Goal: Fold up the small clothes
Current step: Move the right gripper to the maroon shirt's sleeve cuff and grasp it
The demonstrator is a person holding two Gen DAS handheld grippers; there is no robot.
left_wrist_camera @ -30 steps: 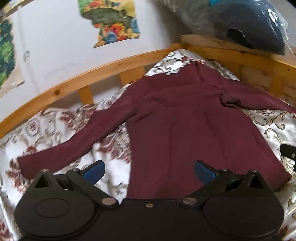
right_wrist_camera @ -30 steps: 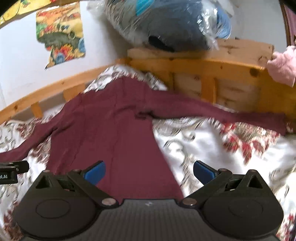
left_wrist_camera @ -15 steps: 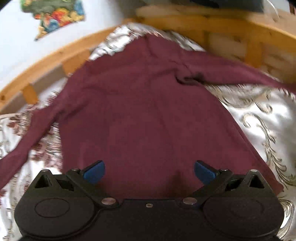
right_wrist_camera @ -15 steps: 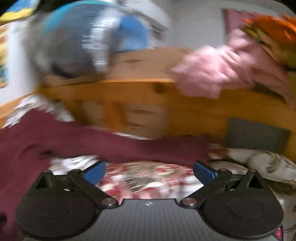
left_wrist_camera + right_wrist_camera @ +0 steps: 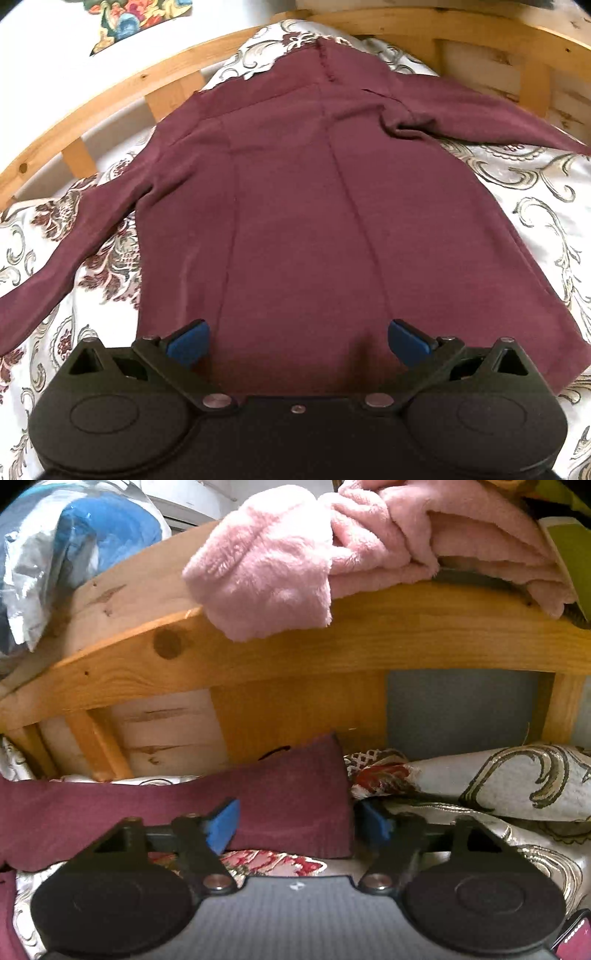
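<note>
- We note the left gripper [image 5: 297,341] spread wide above the maroon top [image 5: 314,206], nothing held.
- We note the right gripper [image 5: 295,827] closing around the sleeve cuff [image 5: 295,801], pads not yet pressing.

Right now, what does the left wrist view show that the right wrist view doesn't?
Only the left wrist view shows the maroon top's whole body spread flat, its other sleeve, and the open left claw over its hem. Only the right wrist view shows the pink fleece on the rail, and the right claw closing around the sleeve cuff, not yet pinching. Both show the maroon top, patterned bedspread and wooden bed frame.
</note>
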